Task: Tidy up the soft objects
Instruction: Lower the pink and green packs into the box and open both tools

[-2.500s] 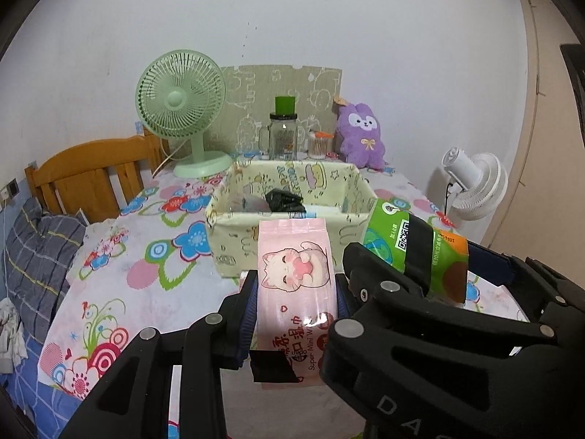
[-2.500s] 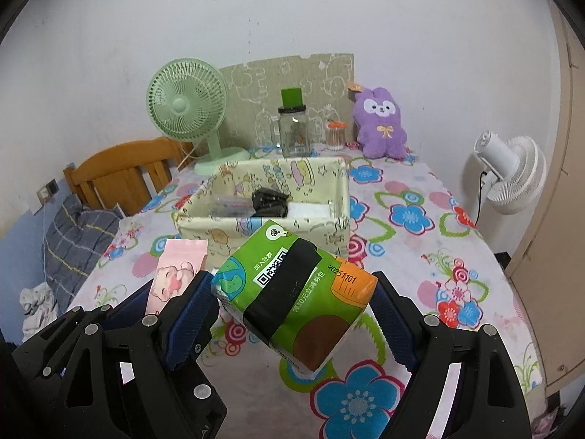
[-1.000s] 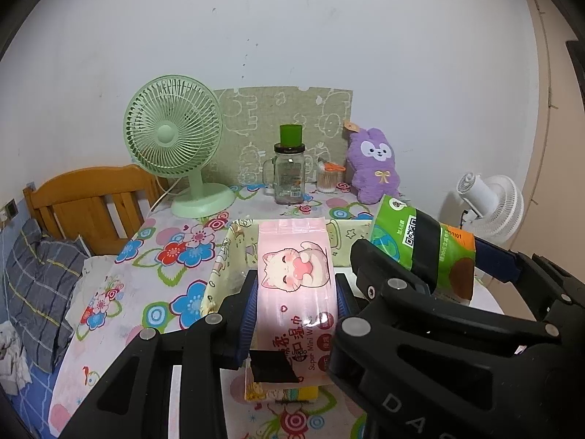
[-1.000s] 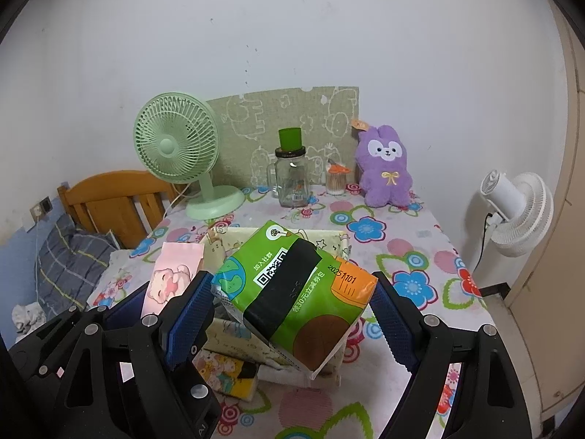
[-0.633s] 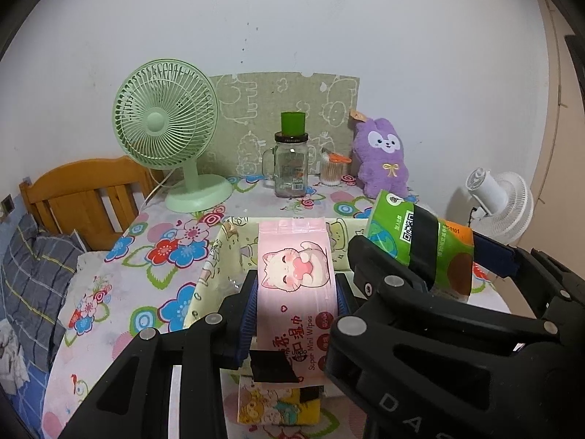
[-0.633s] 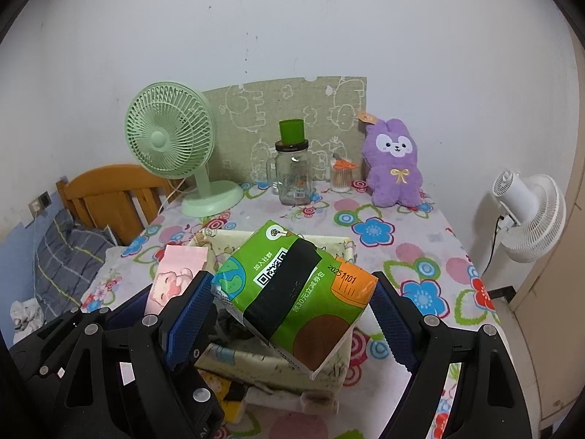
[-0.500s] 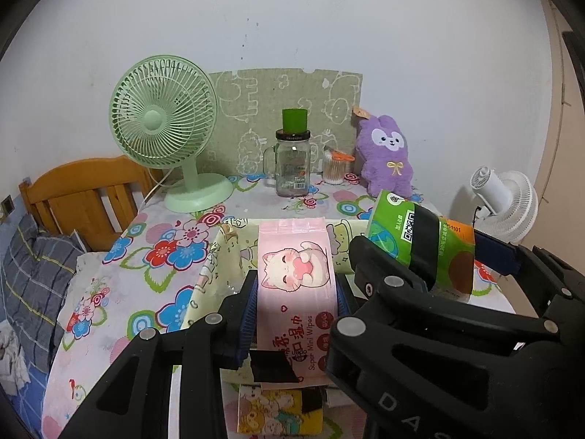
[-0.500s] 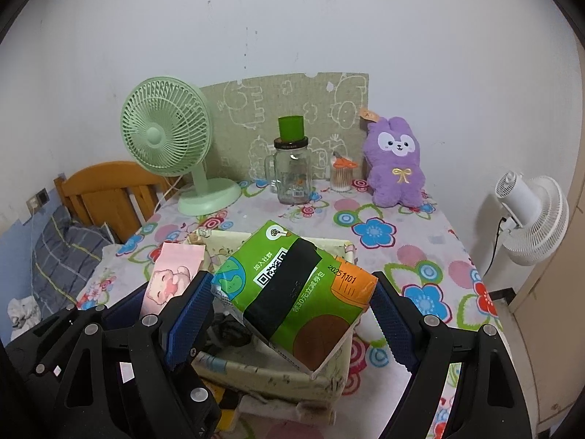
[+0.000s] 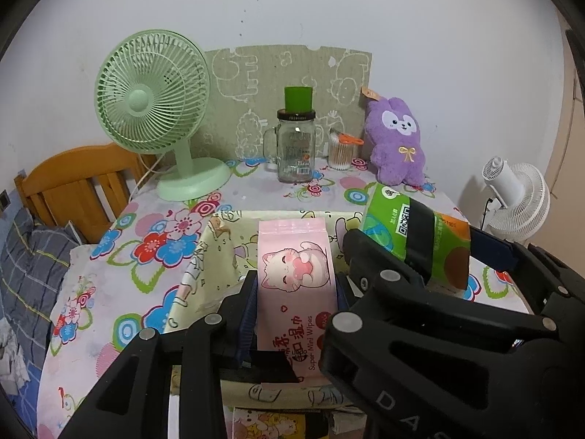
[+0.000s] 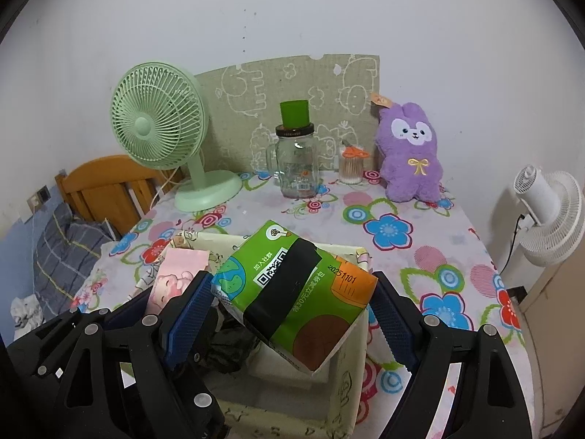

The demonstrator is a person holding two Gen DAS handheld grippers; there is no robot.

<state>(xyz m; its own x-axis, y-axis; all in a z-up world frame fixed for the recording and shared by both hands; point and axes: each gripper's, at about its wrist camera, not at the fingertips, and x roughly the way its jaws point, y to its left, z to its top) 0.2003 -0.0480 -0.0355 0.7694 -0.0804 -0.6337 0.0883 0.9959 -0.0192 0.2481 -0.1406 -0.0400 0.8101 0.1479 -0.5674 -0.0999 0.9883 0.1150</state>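
Left gripper [image 9: 296,289] jaws pinching pink wipes pack [image 9: 296,274], right gripper [image 10: 292,314] jaws clamping green tissue pack [image 10: 296,292], both hovering over fabric bin [image 10: 347,395].

Glossy plastic wipes pack [image 9: 296,274]; fabric storage box [image 9: 204,256]; plush purple toy [image 9: 396,146].

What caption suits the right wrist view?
Right gripper holds green tissue pack above fabric storage box.
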